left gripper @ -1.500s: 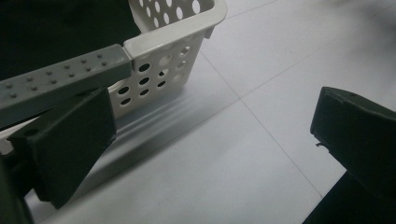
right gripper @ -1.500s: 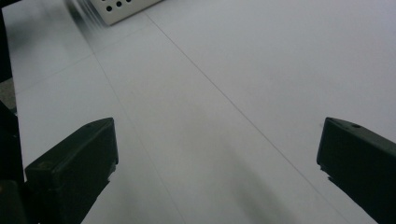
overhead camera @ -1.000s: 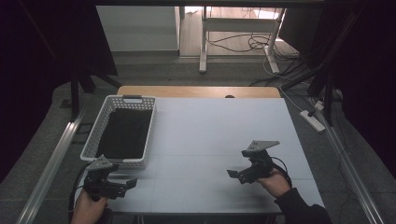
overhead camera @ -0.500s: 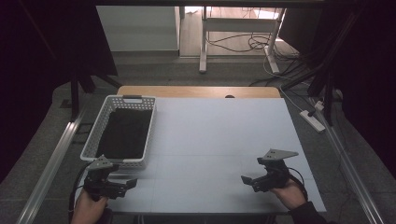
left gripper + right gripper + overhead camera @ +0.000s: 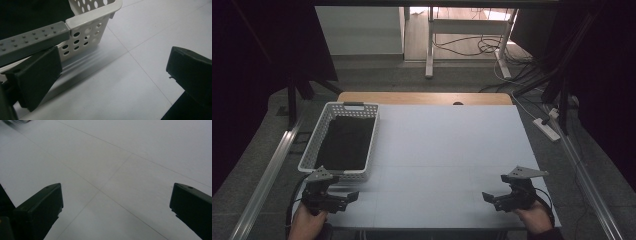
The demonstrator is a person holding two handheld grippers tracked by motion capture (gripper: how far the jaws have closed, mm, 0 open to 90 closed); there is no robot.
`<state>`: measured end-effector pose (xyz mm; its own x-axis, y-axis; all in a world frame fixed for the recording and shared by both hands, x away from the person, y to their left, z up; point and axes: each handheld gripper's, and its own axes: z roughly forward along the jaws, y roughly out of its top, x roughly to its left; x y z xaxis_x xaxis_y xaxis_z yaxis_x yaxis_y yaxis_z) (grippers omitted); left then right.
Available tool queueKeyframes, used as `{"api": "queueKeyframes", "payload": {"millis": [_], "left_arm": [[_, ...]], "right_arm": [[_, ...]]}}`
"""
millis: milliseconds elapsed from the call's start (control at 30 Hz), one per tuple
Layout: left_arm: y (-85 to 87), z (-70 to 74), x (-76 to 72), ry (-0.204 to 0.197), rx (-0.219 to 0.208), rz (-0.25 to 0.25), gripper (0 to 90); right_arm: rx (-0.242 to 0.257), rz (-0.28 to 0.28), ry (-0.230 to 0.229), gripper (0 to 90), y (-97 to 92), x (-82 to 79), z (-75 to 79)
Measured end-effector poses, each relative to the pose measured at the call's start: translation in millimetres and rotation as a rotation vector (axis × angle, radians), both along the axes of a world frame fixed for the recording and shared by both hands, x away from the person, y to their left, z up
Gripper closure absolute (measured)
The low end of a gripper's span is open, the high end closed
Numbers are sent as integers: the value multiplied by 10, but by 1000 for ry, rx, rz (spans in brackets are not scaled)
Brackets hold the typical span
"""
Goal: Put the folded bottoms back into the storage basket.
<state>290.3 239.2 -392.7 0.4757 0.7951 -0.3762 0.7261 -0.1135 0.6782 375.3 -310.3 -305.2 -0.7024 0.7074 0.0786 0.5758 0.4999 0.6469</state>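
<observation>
The white table (image 5: 447,150) lies bare ahead of both grippers, the basket (image 5: 343,140) with its dark lining stands just beyond the left gripper (image 5: 343,196), and the right gripper (image 5: 492,198) sits far off, both gaping wide and empty, so I judge no handling has started.

Right gripper (image 5: 492,198) has drawn back from mid-table toward the near edge of the table (image 5: 447,150) and slightly outward toward its right-hand corner, ending farther from the basket (image 5: 323,130). Jaws wide apart, nothing held. Hand (image 5: 534,220) now partly past the edge.
</observation>
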Motion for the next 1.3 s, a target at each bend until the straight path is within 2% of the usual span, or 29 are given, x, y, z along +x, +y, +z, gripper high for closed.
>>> {"api": "queueKeyframes", "payload": {"millis": [333,967,1300], "left_arm": [[4,4,-7,-10,11,9,0],[6,2,-7,-10,10,11,0],[0,-2,-2,-1,20,11,0]], "right_arm": [[8,-59,-17,0,-109,-60,49],[-33,-126,-33,0,-284,-161,128],[-80,-140,-41,0,-335,-214,149]]}}
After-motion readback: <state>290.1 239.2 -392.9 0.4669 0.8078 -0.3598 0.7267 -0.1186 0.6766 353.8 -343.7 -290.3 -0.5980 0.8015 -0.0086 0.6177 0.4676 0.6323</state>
